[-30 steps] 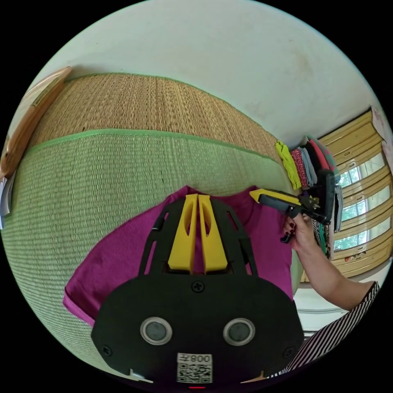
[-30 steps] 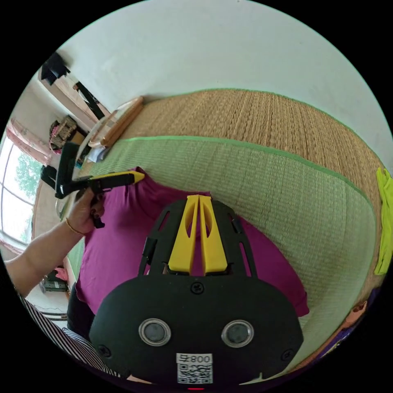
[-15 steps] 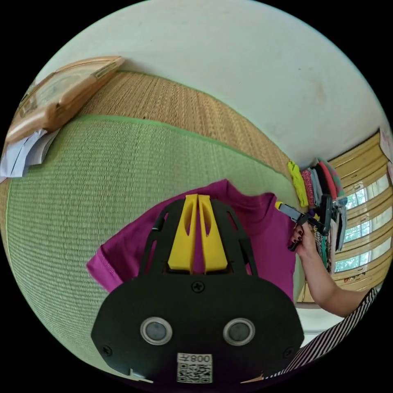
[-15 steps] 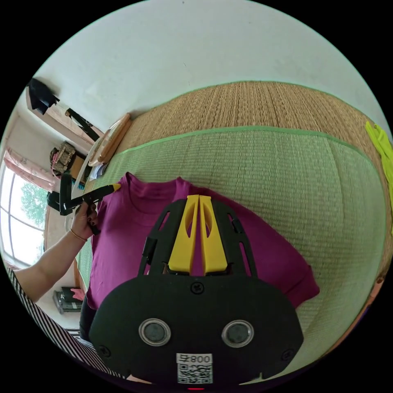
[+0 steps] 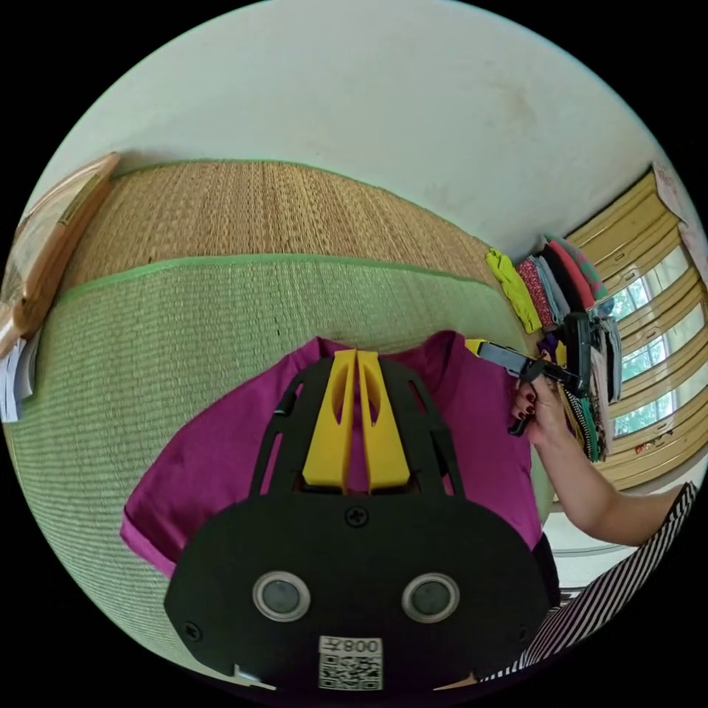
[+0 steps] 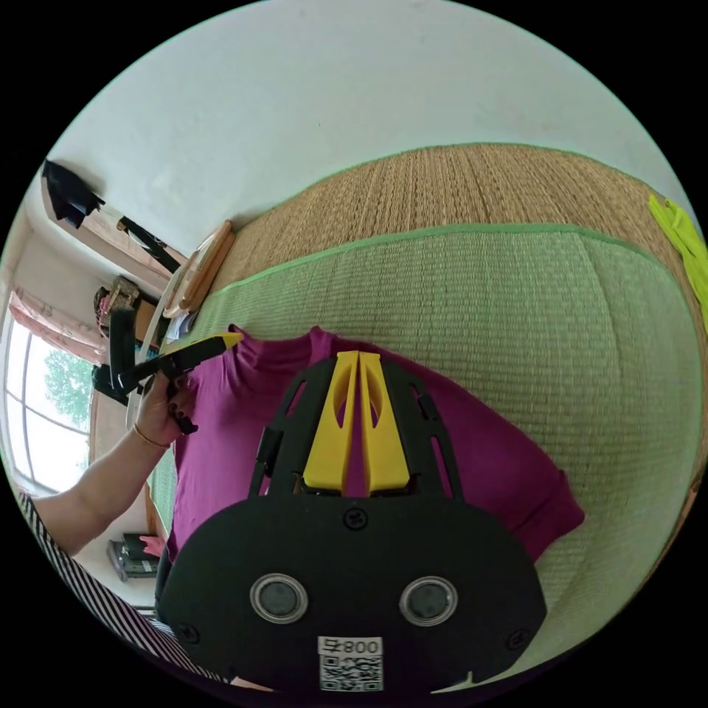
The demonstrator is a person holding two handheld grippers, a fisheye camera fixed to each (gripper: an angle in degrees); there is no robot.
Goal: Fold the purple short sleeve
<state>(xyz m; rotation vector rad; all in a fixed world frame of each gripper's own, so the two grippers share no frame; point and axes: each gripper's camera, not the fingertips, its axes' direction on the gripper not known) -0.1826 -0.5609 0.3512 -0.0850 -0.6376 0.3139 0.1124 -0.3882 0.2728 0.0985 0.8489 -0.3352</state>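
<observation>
shirt (image 5: 221,450): purple | mat (image 5: 147,346): green weave, tan beyond | claws (image 5: 357,361): yellow on black | sleeve (image 5: 612,590): black-white stripes | wall (image 5: 354,110): pale | folded cloth (image 5: 510,284): lime

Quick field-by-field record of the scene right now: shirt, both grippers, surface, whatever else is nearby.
shirt: purple short-sleeve shirt, held up by its shoulders, collar at the top, above the mat
left gripper: jaws closed on the shirt's shoulder edge
right gripper: jaws closed on the other shoulder edge
surface: green woven mat over a tan straw mat
nearby: stack of folded clothes by the window
fold: not yet started
</observation>
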